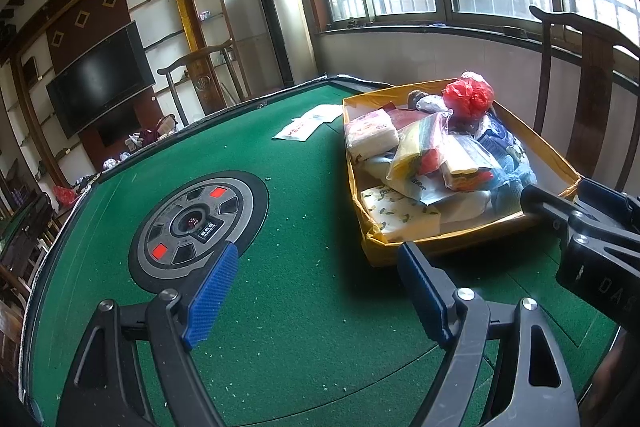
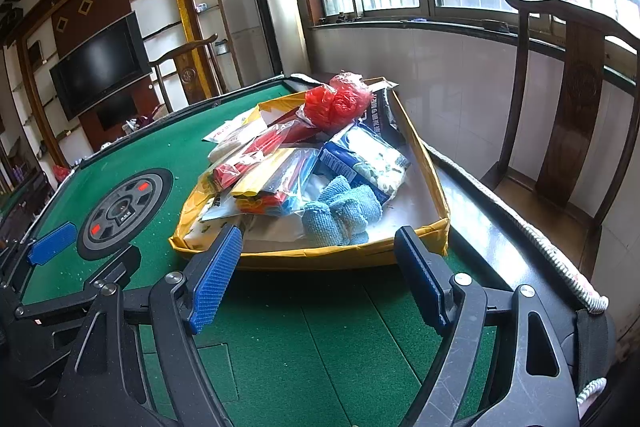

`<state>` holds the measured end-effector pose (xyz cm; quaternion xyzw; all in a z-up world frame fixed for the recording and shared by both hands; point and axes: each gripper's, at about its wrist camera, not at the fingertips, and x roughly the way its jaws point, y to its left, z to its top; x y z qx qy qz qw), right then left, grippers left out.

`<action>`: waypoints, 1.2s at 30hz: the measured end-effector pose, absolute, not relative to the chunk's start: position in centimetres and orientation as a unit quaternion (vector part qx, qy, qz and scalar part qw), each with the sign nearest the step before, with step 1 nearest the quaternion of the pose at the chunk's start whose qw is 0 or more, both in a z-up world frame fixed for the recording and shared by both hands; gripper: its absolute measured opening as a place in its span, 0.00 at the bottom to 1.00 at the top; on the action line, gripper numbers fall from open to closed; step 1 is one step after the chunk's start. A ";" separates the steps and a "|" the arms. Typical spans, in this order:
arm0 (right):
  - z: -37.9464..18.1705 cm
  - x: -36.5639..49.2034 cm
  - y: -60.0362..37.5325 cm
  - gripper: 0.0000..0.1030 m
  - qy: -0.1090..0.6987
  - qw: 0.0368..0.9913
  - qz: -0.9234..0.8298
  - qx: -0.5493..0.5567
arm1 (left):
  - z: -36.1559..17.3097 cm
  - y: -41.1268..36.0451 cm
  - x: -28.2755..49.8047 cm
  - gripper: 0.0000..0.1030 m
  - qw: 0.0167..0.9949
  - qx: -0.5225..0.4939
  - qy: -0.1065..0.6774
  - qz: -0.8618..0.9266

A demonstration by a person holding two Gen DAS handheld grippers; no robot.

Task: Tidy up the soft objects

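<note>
My left tool (image 1: 316,291) hangs over the green table (image 1: 280,327) with its blue pads spread wide and nothing between them. My right tool (image 2: 316,267) is spread the same way, empty, just short of the near wall of the yellow box (image 2: 320,255).

The box sits on the right part of the table, close to its edge, and all but one of the soft things I see are piled inside it. Nearest me lies a blue cloth (image 2: 340,213), bunched up. To its left a printed tissue pack (image 1: 400,217) fills the near left corner. Above these, clear bags (image 2: 276,179) with coloured contents lie across each other, and a blue-and-white pack (image 2: 364,159) leans toward the right wall. A second tissue pack (image 1: 370,137) rests by the left wall. A crumpled red bag (image 2: 338,101) tops the far end of the pile.

Left of the box, the round panel (image 1: 196,223) marks the table's centre. Beyond, a flat white bag (image 1: 306,127) lies alone on the felt, just beside the box's far left corner.
</note>
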<state>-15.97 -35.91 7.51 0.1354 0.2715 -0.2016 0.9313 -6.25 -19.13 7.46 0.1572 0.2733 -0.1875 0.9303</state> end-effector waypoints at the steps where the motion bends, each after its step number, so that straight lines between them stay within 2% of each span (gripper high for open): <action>1: 7.5 -16.0 -35.9 0.77 0.271 0.931 -0.202 0.136 | 7.5 -19.2 -6.3 0.80 0.930 0.157 0.274 -0.187; 36: 7.5 -16.0 -35.7 0.77 0.271 0.930 -0.202 0.144 | 7.3 -18.9 -6.3 0.80 0.928 0.163 0.277 -0.187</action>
